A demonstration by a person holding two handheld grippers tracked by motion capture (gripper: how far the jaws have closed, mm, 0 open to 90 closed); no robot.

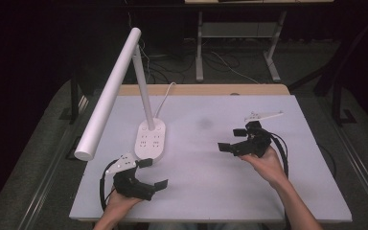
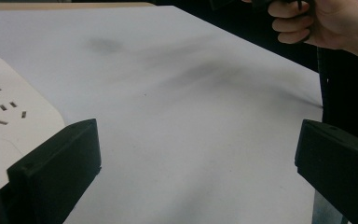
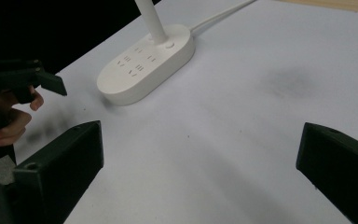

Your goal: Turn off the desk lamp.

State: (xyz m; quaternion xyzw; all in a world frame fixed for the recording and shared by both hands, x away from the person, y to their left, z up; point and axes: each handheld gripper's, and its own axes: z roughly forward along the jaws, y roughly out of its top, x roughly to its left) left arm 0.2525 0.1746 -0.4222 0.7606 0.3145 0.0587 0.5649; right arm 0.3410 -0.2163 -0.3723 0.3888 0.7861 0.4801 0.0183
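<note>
White table [image 1: 211,182]; lamp base [image 1: 151,139] just beyond left tool [image 1: 153,173]; right tool [image 1: 232,139] well apart; both gape wide, empty.

From my seat the lamp [image 1: 124,81] reads as smooth white plastic with a soft satin sheen, its socket base [image 3: 145,65] the same. The table top [image 1: 211,182] looks like matt white board, faintly smudged grey, with a bare wood strip [image 1: 211,89] behind it. I see both grippers' jaws as matt black plastic.
</note>
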